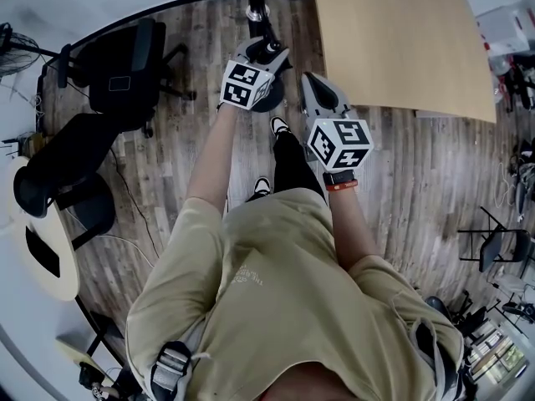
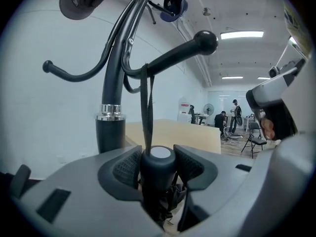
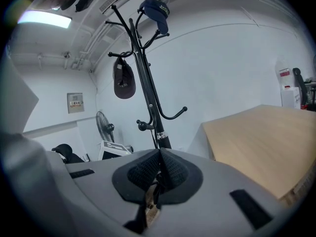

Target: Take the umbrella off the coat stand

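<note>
left gripper (image 2: 158, 169) is clamped on the umbrella handle (image 2: 160, 154), folks: both ribbed pads (image 2: 126, 168) press against the black grip, one on each side, and its pale end cap pokes up between them. from that handle a thin dark strap (image 2: 146, 107) runs straight up and loops over a ball-tipped hook (image 2: 180, 53) of the coat stand (image 2: 112, 88), so the umbrella hangs on the stand by its strap, right beside the pole. below the jaws some black folded fabric shows, bunched and in shadow.

over to the right gripper (image 3: 159, 171): its pads meet, closed tight with nothing between them, and it points at the same coat stand (image 3: 149, 98) from a little further off. up top on the stand, a dark blue cap (image 3: 155, 11) sits on one prong and a black cap (image 3: 123, 80) hangs from another.

from the head view, the left gripper (image 1: 267, 54) reaches in close by the pole (image 1: 254, 2), with the right gripper (image 1: 316, 90) just beside it and held slightly back. a wooden table (image 1: 401, 40) stands right next to the stand, and black office chairs (image 1: 121, 73) sit well off to the left on the plank floor (image 1: 192, 149). in the left gripper view, people (image 2: 222, 120) stand far back in the room, too small to make out more.
</note>
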`<state>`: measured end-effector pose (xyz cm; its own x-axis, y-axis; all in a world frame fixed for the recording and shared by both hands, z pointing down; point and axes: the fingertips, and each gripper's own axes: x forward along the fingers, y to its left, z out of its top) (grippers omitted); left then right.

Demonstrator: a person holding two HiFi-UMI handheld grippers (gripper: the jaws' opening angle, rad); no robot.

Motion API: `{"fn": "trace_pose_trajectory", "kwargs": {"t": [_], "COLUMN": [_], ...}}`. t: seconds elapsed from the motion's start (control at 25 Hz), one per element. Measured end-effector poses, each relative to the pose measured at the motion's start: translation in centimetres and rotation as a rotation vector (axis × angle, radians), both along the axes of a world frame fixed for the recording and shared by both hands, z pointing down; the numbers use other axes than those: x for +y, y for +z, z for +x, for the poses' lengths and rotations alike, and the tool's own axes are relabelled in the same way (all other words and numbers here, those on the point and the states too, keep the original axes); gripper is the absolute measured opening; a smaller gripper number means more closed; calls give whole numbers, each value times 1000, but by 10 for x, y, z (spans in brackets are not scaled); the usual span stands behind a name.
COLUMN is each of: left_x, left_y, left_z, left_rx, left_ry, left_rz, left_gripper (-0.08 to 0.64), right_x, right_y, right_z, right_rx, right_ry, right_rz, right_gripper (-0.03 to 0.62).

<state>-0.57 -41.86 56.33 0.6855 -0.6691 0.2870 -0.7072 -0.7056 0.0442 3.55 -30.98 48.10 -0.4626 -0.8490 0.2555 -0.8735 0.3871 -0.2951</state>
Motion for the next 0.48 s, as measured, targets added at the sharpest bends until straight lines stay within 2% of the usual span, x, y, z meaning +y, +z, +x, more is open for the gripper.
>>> {"fn": "trace_pose_trajectory", "kwargs": {"t": [0.48], "left_x": [20], "left_y": [-22], "left_z": [-1], "left_rx": [10], "left_ry": [10], "left_rz": [12], "left_gripper": [215], "right_x": [0], "right_y": [-11], "right_z": [-7], "right_rx": [-16], "right_ry": [-18], "right_rz": [18], "right_gripper": [15]}}
